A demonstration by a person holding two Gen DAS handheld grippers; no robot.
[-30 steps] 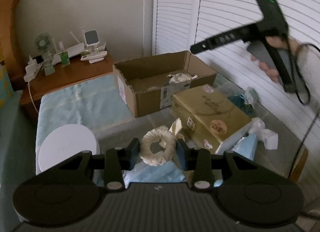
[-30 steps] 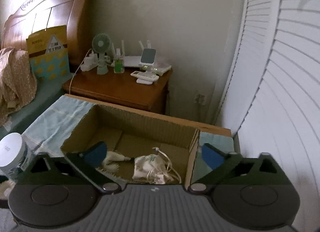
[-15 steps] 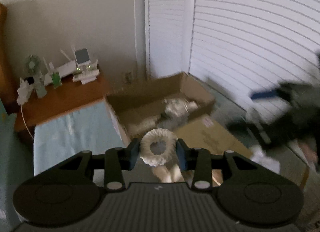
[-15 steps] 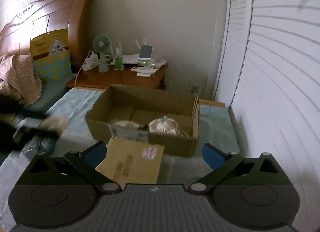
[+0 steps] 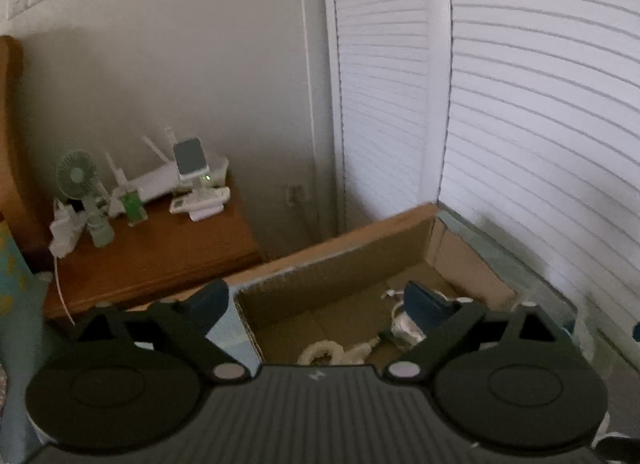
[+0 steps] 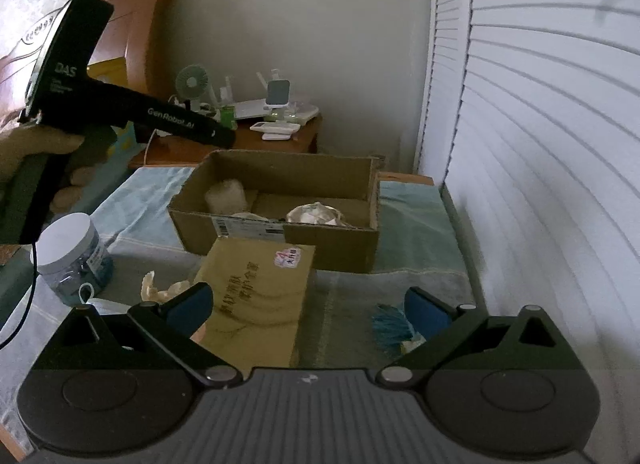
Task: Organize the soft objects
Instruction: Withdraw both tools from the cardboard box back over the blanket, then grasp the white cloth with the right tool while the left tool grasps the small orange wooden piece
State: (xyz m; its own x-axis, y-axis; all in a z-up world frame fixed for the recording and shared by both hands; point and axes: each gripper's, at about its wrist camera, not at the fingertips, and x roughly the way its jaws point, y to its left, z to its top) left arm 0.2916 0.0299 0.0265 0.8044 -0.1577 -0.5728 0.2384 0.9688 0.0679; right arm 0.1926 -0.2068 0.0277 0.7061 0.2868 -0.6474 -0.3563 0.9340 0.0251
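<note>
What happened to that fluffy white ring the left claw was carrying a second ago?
The left gripper carried the white ring over the cardboard box, and its jaws have just been opening: the ring now lies on the box floor, nothing between the pads. The right gripper drew back from the box and now hangs over the yellow package. It stayed open and empty; the box kept its place.

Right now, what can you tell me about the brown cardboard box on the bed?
The cardboard box is brown, open-topped and upright, with a barcode label on its front wall. It rests on the pale blue bedcover, near the wooden nightstand. Inside lie soft whitish things: a fluffy ring and a crumpled pouch. A flat yellow box lies against its front.
</note>
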